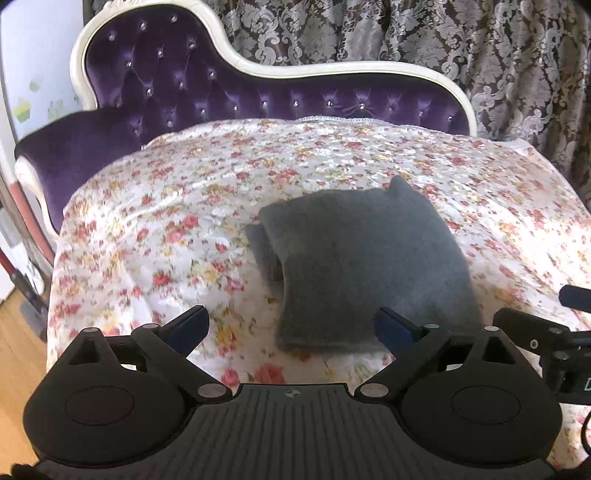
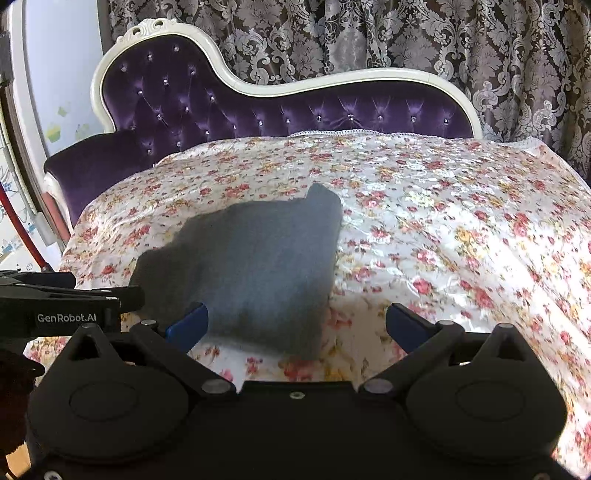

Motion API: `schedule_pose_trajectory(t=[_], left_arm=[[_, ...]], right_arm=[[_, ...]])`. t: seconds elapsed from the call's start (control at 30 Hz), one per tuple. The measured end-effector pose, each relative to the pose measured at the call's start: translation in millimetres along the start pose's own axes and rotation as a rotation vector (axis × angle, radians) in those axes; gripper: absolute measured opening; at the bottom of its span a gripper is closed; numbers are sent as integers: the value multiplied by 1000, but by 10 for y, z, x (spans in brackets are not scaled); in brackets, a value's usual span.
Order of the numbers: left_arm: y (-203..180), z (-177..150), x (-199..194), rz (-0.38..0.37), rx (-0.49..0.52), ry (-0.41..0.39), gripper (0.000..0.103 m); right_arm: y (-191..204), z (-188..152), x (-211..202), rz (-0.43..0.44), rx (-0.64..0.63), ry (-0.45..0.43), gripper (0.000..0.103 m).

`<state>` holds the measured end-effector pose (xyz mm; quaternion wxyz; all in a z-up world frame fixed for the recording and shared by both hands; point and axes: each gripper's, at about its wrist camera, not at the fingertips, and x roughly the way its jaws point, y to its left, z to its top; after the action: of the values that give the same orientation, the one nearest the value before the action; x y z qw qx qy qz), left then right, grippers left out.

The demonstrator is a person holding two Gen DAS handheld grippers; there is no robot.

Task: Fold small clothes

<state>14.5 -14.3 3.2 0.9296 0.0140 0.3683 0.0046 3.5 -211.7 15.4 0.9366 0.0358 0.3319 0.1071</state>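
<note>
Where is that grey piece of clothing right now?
The grey garment lies folded on the flowery bedspread, in front of the purple headboard. It sits right of centre in the left camera's view and left of centre in the right camera's.

A home: tufted purple chaise (image 1: 177,92); damask curtains (image 1: 406,33); floral cover (image 1: 184,206).

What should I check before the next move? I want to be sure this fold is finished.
1. Left claw open, nothing in it: ok.
2. Right claw open, nothing in it: ok.
3. Grey garment lies folded on the floral cover: ok.
4. Edges aligned: not ok, a lower layer sticks out on the left and a corner sticks up at the back.
5. More clothes waiting: cannot tell.
</note>
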Motion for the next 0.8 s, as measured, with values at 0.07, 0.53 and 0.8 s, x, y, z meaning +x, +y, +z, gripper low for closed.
schedule_pose_trajectory(t=[0.07,0.53,0.8], left_arm=[[9,-37,-10,3,-9,6,97],[35,-159,-5,-2,-38,40,97],[69,-145,6,4,-46,43,97]], right_arm=[[15,-28,-30,-4,6,4,102],[51,-24,-56,-29,0,2,102],[87,-34,-27,-31,-2,15,102]])
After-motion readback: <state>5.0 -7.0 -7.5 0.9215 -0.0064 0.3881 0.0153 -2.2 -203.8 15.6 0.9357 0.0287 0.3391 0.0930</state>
